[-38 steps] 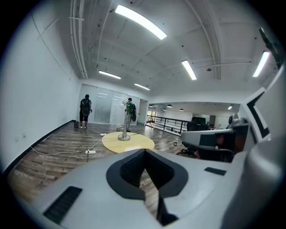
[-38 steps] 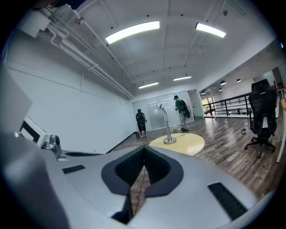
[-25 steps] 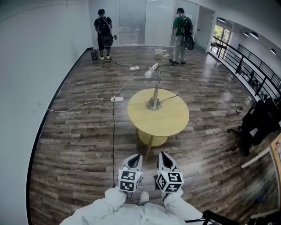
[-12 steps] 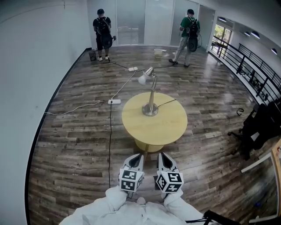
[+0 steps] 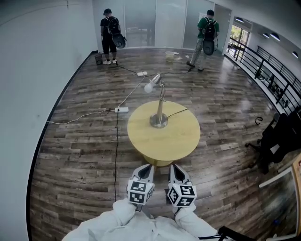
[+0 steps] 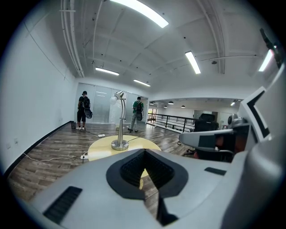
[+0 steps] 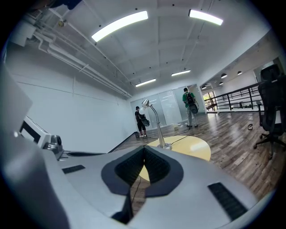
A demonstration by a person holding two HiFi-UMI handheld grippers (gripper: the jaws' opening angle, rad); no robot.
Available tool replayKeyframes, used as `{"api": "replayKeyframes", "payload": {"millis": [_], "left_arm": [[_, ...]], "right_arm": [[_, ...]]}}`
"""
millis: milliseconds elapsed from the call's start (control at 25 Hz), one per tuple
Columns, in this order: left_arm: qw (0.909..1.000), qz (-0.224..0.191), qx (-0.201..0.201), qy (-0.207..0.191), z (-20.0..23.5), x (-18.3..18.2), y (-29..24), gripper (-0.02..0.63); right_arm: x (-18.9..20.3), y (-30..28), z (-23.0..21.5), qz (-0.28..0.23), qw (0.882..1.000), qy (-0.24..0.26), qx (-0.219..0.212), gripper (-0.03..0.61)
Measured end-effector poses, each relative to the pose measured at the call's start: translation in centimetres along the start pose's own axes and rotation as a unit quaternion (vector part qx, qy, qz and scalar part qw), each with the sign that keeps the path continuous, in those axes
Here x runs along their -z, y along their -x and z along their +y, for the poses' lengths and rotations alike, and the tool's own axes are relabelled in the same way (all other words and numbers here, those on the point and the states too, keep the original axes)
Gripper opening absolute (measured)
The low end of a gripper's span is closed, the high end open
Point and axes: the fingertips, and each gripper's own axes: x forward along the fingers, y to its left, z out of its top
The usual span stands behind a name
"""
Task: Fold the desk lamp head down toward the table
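While both pairs of jaws are clenched on nothing, pads pressed together, the count runs so: two grippers, the left gripper and the right gripper, side by side on white sleeves; one desk lamp; one round table; two power strips on the floor, one ahead and left of the jaws, another farther off; two people, one far ahead to the left, one far ahead to the right; one black office chair off to the right.

The lamp stands well ahead of the jaws, roughly in line with the gap between the two grippers and past the table's near edge, untouched by either. It is silver metal: a round base on the tabletop, a slim upright stem that curves over at the top, and a pale head raised high, pointing away and to the left of the jaws. A dark cord runs from the base toward the right side of the table.

The tabletop is pale yellow wood, bare but for the lamp. Beneath lies grey-brown plank flooring crossed by cables. A white wall closes the left side, glass panels the far end, a dark railing the right, and strip lights run along the ceiling.
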Motion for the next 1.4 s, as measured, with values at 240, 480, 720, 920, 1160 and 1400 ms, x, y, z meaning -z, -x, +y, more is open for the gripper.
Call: {"api": "replayKeyframes", "payload": {"millis": [240,480,720,920,1160,1400], "left_arm": [[1.0000,0.004,0.002,0.001,0.8,-0.6,-2.0,0.000],[0.9999,0.005,0.009,0.000,1.2,-1.0,-4.5,0.000],[0.9999,0.003,0.014,-0.007,2.5,-2.4,-7.0,0.000],[0.9999,0.003,0.012,-0.011,3.9,-3.3,-9.2,-0.001],[0.9998,0.002,0.014,-0.014,5.9,-4.8,-12.0,0.000],[0.9996,0.001,0.017,-0.021,8.7,-7.3,-16.1,0.000]], "right_arm": [[0.2,-1.6,-1.6,0.012,1.000,-0.002,0.012,0.013],[-0.4,-3.3,-3.4,0.010,1.000,-0.002,0.023,0.012],[-1.5,-6.3,-4.2,0.008,1.000,-0.003,0.024,0.012],[-2.0,-9.0,-4.7,0.011,1.000,-0.004,0.021,0.012],[-3.2,-13.1,-5.3,0.011,1.000,-0.005,0.019,0.012],[-5.1,-18.3,-6.2,0.007,1.000,-0.008,0.018,0.012]]}}
